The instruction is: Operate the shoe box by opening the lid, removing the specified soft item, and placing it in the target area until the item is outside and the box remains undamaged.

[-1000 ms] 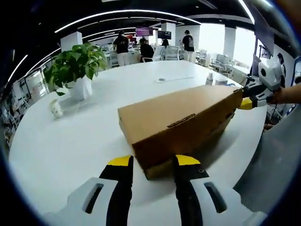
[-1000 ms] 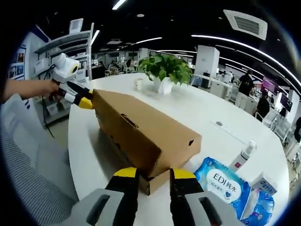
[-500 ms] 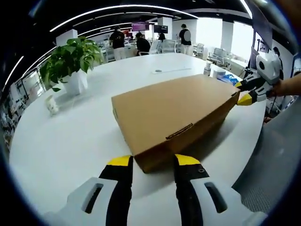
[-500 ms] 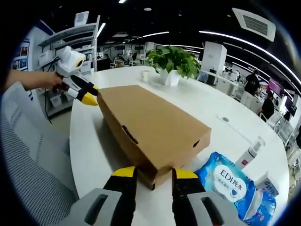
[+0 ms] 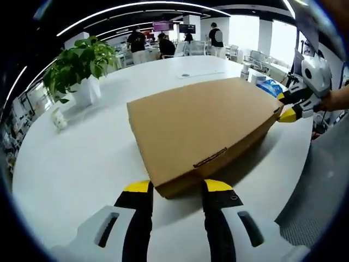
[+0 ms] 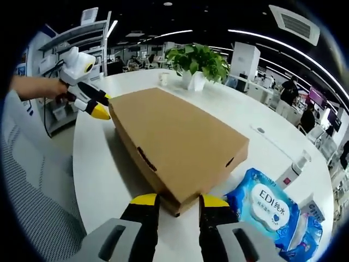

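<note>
A brown cardboard shoe box (image 5: 202, 123) lies flat on the white round table (image 5: 71, 164) with its lid down. My left gripper (image 5: 178, 186) stands open, its yellow-tipped jaws either side of the box's near corner. The right gripper (image 5: 286, 106) comes in at the box's far right corner, jaws apart. In the right gripper view the same box (image 6: 174, 142) stretches away from my right gripper (image 6: 179, 200), open astride its near corner. The left gripper (image 6: 98, 106), held by a hand (image 6: 32, 87), sits at the far left corner. The box's contents are hidden.
A potted plant (image 5: 82, 71) and a small white object (image 5: 59, 123) stand at the table's back left. A blue wet-wipes pack (image 6: 260, 204) and a white bottle (image 6: 292, 169) lie right of the box. Grey fabric (image 6: 32, 207) borders the table's edge. People stand far behind.
The raised, tilted lid has come down over the box and now lies flat. Both grippers stayed at their opposite corners with the jaws spread the same.
</note>
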`<state>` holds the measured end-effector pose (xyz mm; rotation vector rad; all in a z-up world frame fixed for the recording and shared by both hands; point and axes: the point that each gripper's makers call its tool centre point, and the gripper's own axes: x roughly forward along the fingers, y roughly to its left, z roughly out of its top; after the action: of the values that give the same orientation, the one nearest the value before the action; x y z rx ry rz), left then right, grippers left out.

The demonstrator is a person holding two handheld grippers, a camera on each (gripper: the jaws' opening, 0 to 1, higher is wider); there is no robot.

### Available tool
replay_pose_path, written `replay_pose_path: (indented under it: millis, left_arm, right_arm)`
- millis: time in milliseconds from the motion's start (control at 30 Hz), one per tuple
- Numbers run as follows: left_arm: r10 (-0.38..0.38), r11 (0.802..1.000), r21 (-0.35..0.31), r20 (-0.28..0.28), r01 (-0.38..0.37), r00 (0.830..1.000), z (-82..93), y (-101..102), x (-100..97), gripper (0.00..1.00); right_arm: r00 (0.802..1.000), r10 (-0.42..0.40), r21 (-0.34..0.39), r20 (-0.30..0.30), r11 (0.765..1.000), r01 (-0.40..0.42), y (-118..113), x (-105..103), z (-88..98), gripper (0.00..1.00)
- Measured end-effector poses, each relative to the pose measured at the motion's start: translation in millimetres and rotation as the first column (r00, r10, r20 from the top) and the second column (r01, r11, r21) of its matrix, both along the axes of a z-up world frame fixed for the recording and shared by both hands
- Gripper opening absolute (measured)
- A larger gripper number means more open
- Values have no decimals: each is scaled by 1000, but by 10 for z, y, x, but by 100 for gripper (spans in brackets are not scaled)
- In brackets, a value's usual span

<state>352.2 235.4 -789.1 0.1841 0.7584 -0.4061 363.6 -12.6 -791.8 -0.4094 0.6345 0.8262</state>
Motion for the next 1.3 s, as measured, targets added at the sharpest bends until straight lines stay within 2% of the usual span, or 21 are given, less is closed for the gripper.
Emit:
replay_pose_path:
  millis: [100,700,900,1133,1300]
  left_arm:
    - [2,1000,8,-4,-2,1000,1,17,75,33]
    - [4,1000,-12,-28,-4,1000,17,-56,614,33]
    - [-6,1000,-6,-31,5,999,16,-71,751,34]
    - [10,1000,-23,-43,-11,999,-11,-75,753,34]
    - [23,999,-40,-37,-24,999,-15,-73,675,35]
  right_arm:
    - [1000,-7,1,-6,1000,7,-11,76,-11,26]
    - [999,-52,-23,-6,998,52,-52,655,-39,28]
    - [997,-74,-33,-20,997,74,-62,744,-94,28]
    - [995,-88,-36,-40,996,86,-83,759,-144,27]
    - [996,-80,-25,-25,997,80,-92,725,-62,30]
